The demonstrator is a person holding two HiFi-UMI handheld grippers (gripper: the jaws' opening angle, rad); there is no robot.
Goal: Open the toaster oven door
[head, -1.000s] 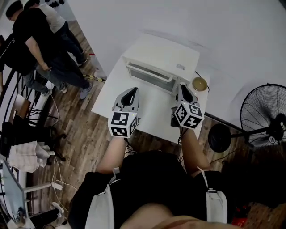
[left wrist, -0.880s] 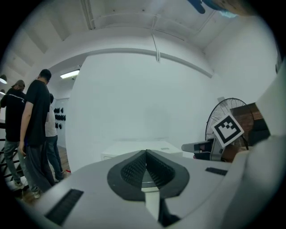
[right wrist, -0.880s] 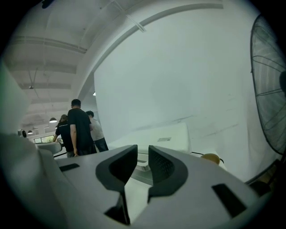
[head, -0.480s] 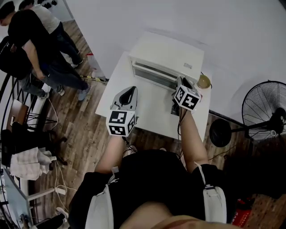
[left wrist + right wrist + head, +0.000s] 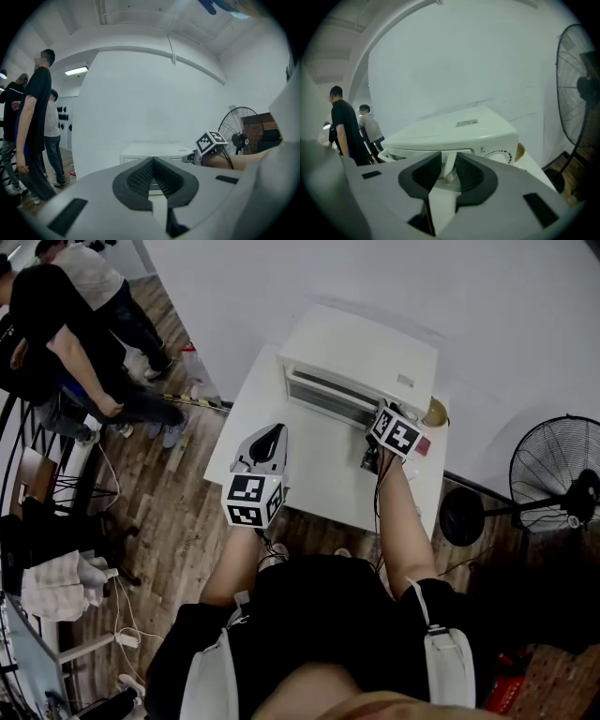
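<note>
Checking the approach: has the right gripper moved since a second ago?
Yes. The right gripper has gone forward to the front of the toaster oven; its jaws are opening with the door handle between them.

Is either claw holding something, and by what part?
Nothing held: right gripper, jaws opening, straddles the oven handle at its right end; left gripper shut, empty.

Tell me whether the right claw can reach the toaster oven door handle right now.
Probably yes: the right claw is at the handle, whose end sits between its opening jaws; nothing blocks it.
</note>
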